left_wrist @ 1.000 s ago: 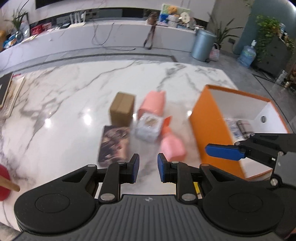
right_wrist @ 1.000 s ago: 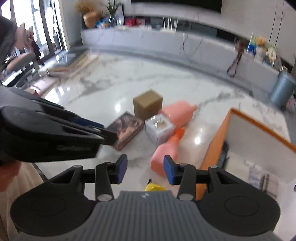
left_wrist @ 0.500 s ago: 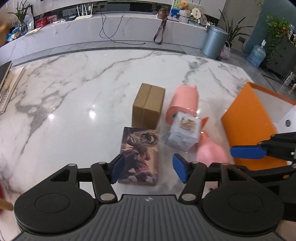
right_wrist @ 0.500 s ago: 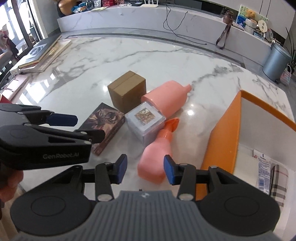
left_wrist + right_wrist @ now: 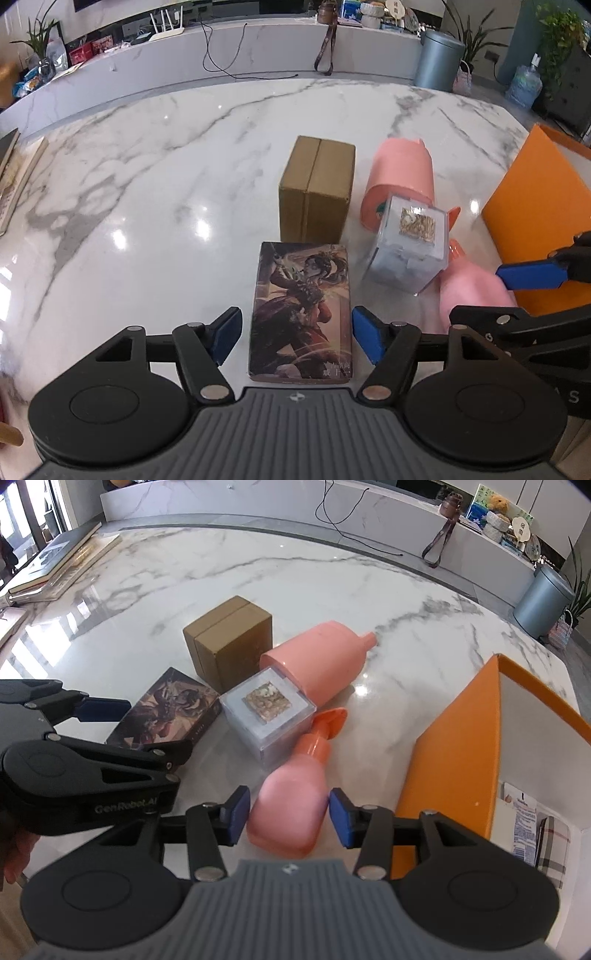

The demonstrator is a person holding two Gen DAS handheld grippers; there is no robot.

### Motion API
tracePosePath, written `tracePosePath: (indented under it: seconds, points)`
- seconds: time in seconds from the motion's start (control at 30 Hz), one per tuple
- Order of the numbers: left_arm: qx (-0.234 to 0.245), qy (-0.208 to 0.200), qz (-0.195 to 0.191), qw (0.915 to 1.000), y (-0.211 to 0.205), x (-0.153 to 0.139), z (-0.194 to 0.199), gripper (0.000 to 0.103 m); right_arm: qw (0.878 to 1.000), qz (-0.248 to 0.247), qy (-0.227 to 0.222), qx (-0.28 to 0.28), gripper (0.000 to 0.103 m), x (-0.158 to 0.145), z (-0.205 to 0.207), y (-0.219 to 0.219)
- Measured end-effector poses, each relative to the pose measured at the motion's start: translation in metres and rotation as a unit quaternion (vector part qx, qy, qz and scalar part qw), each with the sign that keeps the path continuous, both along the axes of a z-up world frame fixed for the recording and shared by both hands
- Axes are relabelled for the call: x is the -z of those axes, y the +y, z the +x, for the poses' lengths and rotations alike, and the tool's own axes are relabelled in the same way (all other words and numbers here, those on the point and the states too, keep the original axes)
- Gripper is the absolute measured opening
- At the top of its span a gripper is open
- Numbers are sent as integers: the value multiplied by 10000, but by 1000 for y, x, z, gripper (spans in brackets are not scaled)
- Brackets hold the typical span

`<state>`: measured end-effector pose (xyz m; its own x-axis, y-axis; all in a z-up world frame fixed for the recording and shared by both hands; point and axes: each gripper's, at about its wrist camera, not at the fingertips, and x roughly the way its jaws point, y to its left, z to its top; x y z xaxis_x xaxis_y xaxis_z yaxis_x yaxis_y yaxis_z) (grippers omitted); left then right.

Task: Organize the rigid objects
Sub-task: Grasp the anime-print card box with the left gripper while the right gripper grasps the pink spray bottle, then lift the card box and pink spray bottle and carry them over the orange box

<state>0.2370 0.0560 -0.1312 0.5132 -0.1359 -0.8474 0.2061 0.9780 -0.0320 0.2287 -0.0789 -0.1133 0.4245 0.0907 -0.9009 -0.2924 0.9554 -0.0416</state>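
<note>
My left gripper points down at a flat illustrated box lying on the marble table. Its jaws are opening and straddle the box without touching it. My right gripper hangs over a pink spray bottle with an orange nozzle. Its jaws are opening too, with the bottle's body between the pads and a thin gap on each side. A clear cube box, a larger pink bottle on its side and a cardboard box lie just beyond. An open orange box stands to the right.
Inside the orange box lie a white packet and a plaid item. Books are stacked at the table's far left edge. A hand holds the left gripper. A grey bin stands on the floor beyond the table.
Both grippers came down closer to the table. The left jaws went from nearly shut to wide around the illustrated box. The right gripper moved over the pink spray bottle and widened slightly.
</note>
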Motion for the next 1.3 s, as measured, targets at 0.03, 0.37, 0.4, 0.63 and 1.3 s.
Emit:
tracePosePath:
  seconds: [0.03,0.37,0.4,0.63,1.3]
  points:
    - [11,29,-5,10000,0,2,0,80,10000,-15,14,-14,49,2,0,1]
    - [184,-39,163,9997,-6,7,-1,66,9997,-181,-41,-125,49,6,-5,7]
    - [183,-21,156,9997,-6,7,-1,66,9997,-190,-53,-155,49,6,-7,8]
    - [131,248,200,9994,-3,4,-7,66,9989,-78,1,-456,49,5,-25,12]
    - [-73,215,224,9995,0,7,-6,77,9984,303,406,-238,53,10,-11,10]
